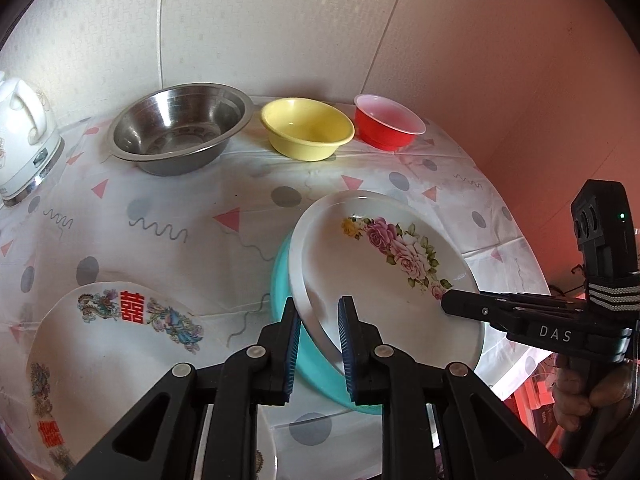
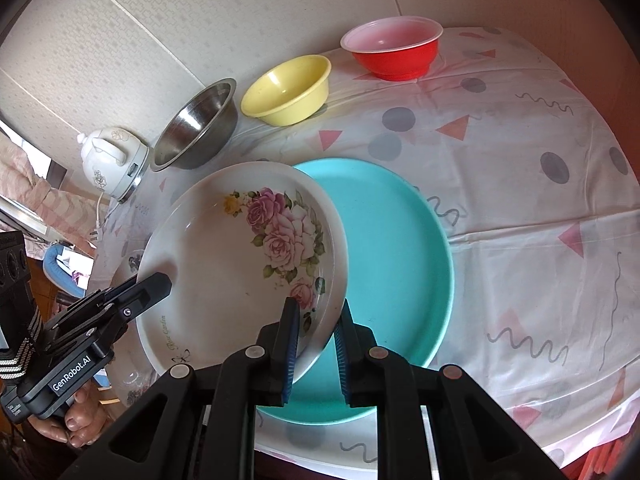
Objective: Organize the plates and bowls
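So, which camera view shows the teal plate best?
The right wrist view: most of the teal plate lies open there, the floral plate hiding only its left part. In the left wrist view just a teal crescent shows under the floral plate.

Rose plate: white, pink and cream roses with green leaves, one small yellow bloom, "Rose Garden" script near the rim. Large plate under it: plain turquoise. Third plate: white, red double-happiness character flanked by multicolour dragon and phoenix motifs. Bowls: bare stainless steel, pale yellow, red outside with pinkish-white inside. Kettle: white with faint floral print, chrome base. Desk cloth: white, grey dots, pink triangles, grey squiggles. Both tongs, left and right: black, blue ribbed pads.
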`<action>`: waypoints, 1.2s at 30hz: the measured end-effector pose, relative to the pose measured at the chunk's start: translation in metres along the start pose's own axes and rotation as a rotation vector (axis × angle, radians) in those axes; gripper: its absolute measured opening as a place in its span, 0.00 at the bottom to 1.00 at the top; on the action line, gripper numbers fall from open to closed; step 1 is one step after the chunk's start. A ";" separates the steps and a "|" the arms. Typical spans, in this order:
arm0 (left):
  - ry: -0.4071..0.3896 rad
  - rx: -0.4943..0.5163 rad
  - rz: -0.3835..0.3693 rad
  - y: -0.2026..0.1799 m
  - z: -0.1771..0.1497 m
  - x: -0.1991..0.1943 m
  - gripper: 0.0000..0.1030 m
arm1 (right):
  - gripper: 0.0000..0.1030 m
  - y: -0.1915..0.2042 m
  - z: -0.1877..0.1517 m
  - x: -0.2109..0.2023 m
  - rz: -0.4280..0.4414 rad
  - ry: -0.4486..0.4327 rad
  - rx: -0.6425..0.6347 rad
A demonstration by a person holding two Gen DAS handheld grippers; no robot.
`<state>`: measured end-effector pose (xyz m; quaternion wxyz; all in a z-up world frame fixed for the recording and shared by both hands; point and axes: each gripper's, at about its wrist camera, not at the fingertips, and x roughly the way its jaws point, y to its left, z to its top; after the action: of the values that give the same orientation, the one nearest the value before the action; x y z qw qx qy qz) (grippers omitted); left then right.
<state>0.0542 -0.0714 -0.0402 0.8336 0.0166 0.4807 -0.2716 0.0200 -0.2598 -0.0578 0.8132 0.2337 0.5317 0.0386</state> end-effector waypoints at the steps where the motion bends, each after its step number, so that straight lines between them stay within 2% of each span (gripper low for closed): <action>1: 0.009 0.007 0.001 -0.003 0.000 0.004 0.19 | 0.17 -0.004 -0.001 0.001 -0.010 0.000 0.005; 9: 0.072 0.023 0.011 -0.011 -0.003 0.029 0.20 | 0.18 -0.020 -0.002 0.012 -0.061 0.017 0.022; 24: 0.126 0.019 0.049 -0.011 -0.005 0.048 0.20 | 0.20 -0.016 0.000 0.020 -0.107 0.020 -0.015; 36: 0.128 0.018 0.059 -0.012 -0.007 0.048 0.20 | 0.21 -0.011 0.000 0.020 -0.141 0.015 -0.045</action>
<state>0.0614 -0.1006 -0.0798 0.8087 0.0556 0.5298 -0.2494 0.0262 -0.2634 -0.0800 0.8149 0.1771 0.5518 -0.0052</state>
